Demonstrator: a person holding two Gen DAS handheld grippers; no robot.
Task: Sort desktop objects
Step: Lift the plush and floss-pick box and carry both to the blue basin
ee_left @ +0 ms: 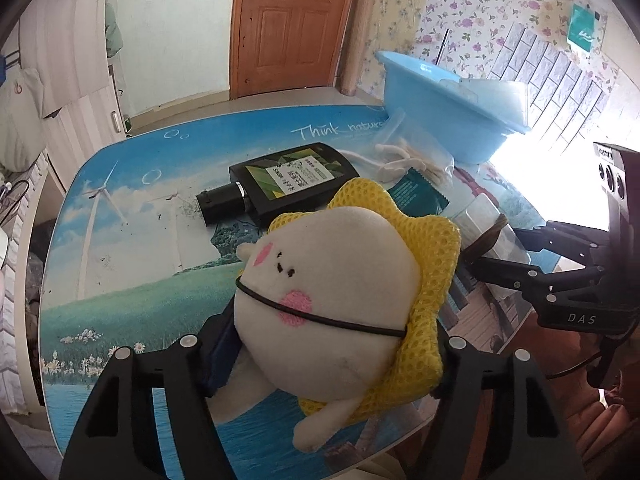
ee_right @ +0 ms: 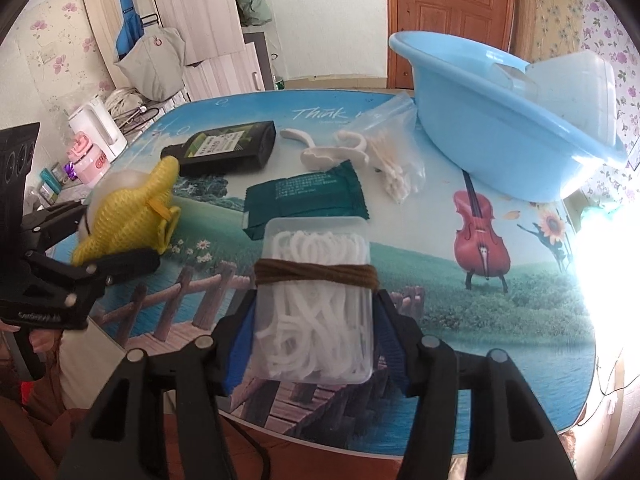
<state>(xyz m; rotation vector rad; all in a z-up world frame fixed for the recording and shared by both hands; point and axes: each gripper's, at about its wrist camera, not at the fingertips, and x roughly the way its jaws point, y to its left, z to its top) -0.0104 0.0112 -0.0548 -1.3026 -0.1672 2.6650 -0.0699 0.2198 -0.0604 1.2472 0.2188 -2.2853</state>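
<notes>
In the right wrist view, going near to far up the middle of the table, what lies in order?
Clear floss-pick box between the right gripper's fingers → green packet → white hooks → "Think" lettering on the table.

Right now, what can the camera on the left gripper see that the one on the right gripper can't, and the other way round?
Only the left view shows the plush toy's white face with pink cheeks, held between the left gripper's fingers. Only the right view shows the whole clear box of white floss picks, bound with brown yarn, in the right gripper, plus the violin picture on the table. Both show the black bottle, the dark green packet, the bag of cotton swabs, the blue basin and the brown door.
</notes>
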